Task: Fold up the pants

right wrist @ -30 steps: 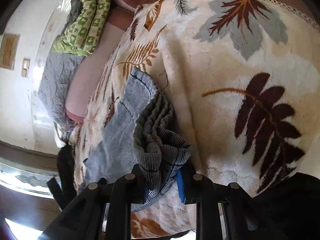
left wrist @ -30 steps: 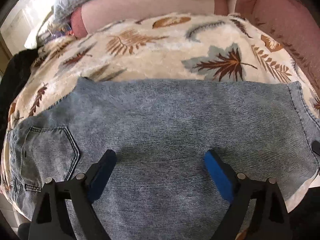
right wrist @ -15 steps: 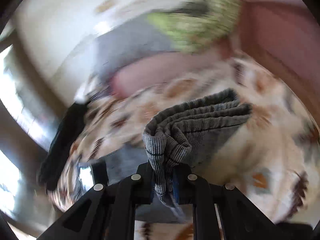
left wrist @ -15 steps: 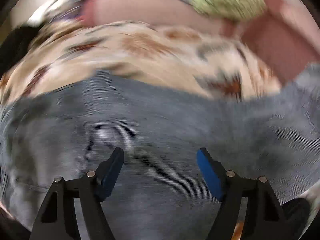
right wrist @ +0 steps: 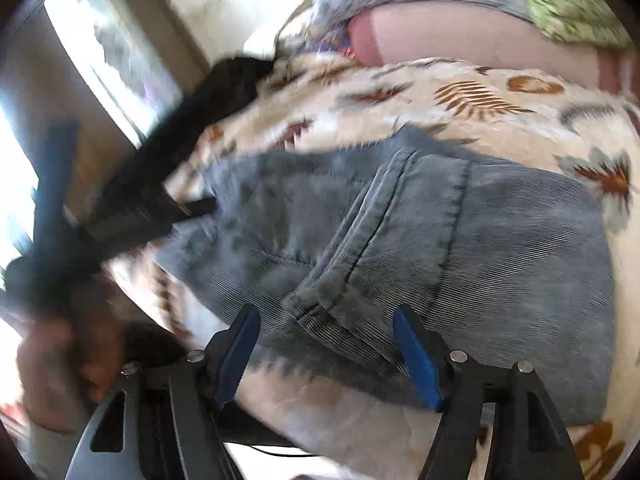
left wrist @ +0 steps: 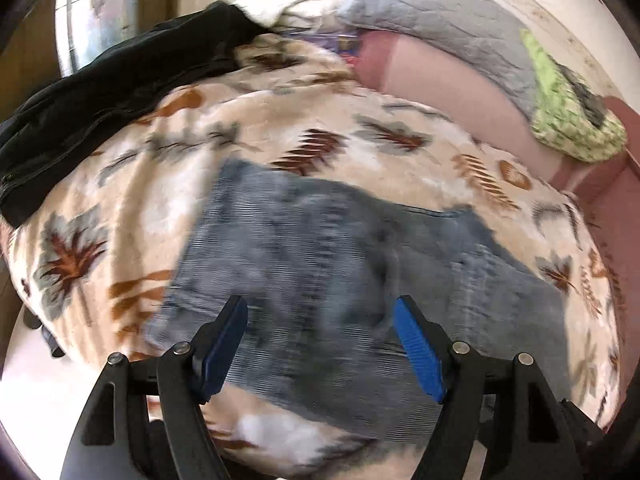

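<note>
Both grippers [left wrist: 320, 344] [right wrist: 326, 354] open over folded pants [right wrist: 460, 240], R opening.

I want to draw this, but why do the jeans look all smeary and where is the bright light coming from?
Left wrist view: the jeans are streaked by motion blur, the blanket too. Right wrist view: the hem is sharper, the left side smears, and a window glares white. Both views bulge like a fishbowl.

pants [left wrist: 320, 264]: motion-blurred in the left wrist view, seams unreadable
left gripper [right wrist: 120, 216]: dark smear at 9 o'clock in the right wrist view
hand [right wrist: 68, 364]: blurred, cut off at 8 o'clock
blanket [left wrist: 132, 184]: pattern smeared
</note>
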### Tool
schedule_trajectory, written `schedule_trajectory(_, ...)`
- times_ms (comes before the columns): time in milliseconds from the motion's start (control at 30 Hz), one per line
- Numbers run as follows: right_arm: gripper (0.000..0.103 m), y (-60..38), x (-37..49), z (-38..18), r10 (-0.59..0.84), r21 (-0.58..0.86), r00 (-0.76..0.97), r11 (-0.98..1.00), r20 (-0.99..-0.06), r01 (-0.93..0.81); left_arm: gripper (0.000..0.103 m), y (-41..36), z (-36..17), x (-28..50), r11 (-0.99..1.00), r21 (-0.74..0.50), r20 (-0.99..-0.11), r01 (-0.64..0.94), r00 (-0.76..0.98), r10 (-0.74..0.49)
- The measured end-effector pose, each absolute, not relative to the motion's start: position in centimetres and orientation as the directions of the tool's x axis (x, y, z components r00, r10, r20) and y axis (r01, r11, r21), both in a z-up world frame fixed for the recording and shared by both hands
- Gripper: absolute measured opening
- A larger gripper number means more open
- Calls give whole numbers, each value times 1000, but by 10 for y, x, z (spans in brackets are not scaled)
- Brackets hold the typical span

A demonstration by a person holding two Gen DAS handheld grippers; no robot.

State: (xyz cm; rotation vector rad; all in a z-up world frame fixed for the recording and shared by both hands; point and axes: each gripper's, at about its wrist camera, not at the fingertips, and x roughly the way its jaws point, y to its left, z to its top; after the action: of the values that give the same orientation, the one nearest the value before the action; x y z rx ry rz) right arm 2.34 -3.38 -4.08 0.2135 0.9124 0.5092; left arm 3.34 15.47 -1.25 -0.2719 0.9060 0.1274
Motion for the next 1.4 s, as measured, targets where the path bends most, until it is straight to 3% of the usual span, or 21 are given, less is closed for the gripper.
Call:
schedule_trajectory(167,79,-124,19,-36,522,585,588,805,-618,-99,76,97,3,45,972,-228,-760,-51,633,-145)
schedule_trajectory(267,81,-178,29,-80,562,711,536,696,-630,105,77,66,-4,57,969,-246,-775,-3,602,-195)
schedule_trajectory(300,80,-189,29,-96,625,775,520,621,-582,121,77,61,-12,63,972,-235,-795,2,575,-193)
schedule_trajectory(400,80,-200,23,-94,679,824,514,558,-524,103,78,35,-67,72,999,-32,-911,25,411,-39)
schedule_trajectory(467,80,-206,24,-87,695,835,506,541,-511,101,80,26,-61,61,997,50,-877,53,481,18)
schedule_trajectory(600,80,-221,26,-79,731,878,526,475,-434,63,80,23,-23,52,997,-18,-824,80,563,-60)
schedule_trajectory(667,81,-218,34,-99,755,877,468,469,-460,106,81,16,-11,51,994,-7,-797,108,599,-70)
schedule_trajectory(800,79,-231,40,-95,769,872,424,475,-478,120,88,6,-69,73,992,52,-903,116,430,-3)
schedule_trajectory(900,80,-244,56,-59,730,845,484,533,-482,39,91,6,-66,61,990,80,-860,118,510,9)
schedule_trajectory(1067,80,-240,126,-56,816,918,457,395,-355,8,92,14,-67,60,991,57,-856,123,517,-15)
schedule_trajectory(1167,80,-231,171,-104,762,864,421,485,-492,132,92,12,-67,57,991,60,-845,121,534,-15)
schedule_trajectory(1233,79,-236,181,-118,801,908,428,390,-417,155,92,12,-69,55,990,65,-842,124,539,-13)
schedule_trajectory(1400,80,-239,139,-78,817,913,423,403,-392,67,93,12,-67,54,991,60,-833,124,552,-18)
